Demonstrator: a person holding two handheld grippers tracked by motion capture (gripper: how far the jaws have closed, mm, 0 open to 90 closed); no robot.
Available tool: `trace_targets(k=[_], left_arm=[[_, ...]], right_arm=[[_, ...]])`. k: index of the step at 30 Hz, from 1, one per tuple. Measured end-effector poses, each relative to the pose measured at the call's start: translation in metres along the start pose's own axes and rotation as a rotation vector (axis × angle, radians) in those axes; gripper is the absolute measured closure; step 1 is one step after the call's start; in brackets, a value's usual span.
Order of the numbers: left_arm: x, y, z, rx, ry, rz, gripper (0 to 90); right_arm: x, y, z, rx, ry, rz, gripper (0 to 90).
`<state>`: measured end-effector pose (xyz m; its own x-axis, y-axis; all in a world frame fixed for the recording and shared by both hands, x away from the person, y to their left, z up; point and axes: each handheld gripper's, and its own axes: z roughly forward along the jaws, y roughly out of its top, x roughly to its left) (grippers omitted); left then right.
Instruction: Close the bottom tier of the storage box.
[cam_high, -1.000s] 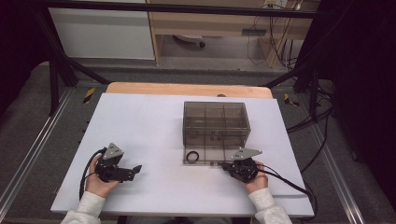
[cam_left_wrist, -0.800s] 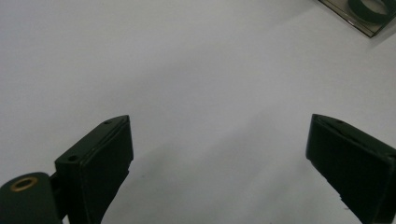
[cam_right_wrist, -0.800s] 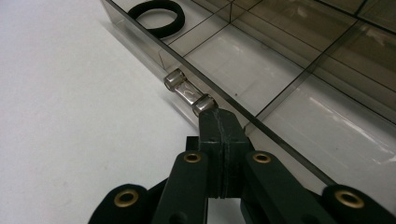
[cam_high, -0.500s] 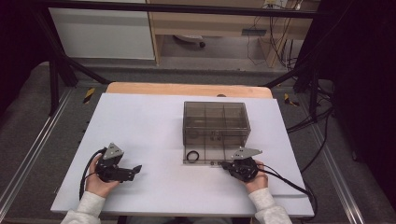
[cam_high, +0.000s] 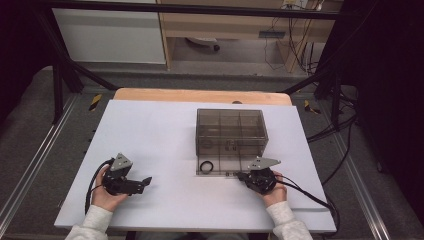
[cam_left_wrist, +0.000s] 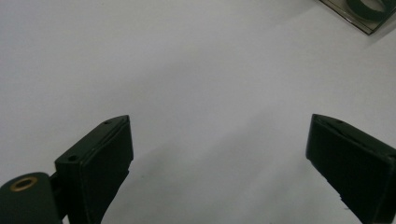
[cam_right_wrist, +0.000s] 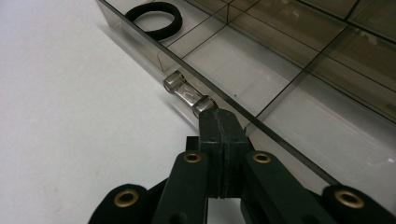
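Holding unchanged: right claw (cam_right_wrist: 218, 122) at drawer handle (cam_right_wrist: 187, 95).

Black ring (cam_left_wrist: 369, 8) cropped at frame edge

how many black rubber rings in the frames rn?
1. The black ring lies flat in the near-left compartment of the pulled-out clear drawer tray, at the tray's left end, away from the right tongs. More may be hidden inside the smoky box.

A white table top (cam_high: 160, 135) sits on grey floor (cam_high: 30, 150), a wooden shelf (cam_high: 240, 25) behind.
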<state>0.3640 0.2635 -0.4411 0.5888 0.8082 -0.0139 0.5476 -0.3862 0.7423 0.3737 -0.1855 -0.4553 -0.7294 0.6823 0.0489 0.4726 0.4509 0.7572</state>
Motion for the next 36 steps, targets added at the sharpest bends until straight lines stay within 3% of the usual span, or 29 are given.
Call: trace_targets(k=[36], left_arm=[[0.0008,-0.0001,0.0,-0.001,0.001,-0.003,7.3]], right_arm=[[-0.007,0.0038,0.003,-0.008,-0.016,0.014,90.0]])
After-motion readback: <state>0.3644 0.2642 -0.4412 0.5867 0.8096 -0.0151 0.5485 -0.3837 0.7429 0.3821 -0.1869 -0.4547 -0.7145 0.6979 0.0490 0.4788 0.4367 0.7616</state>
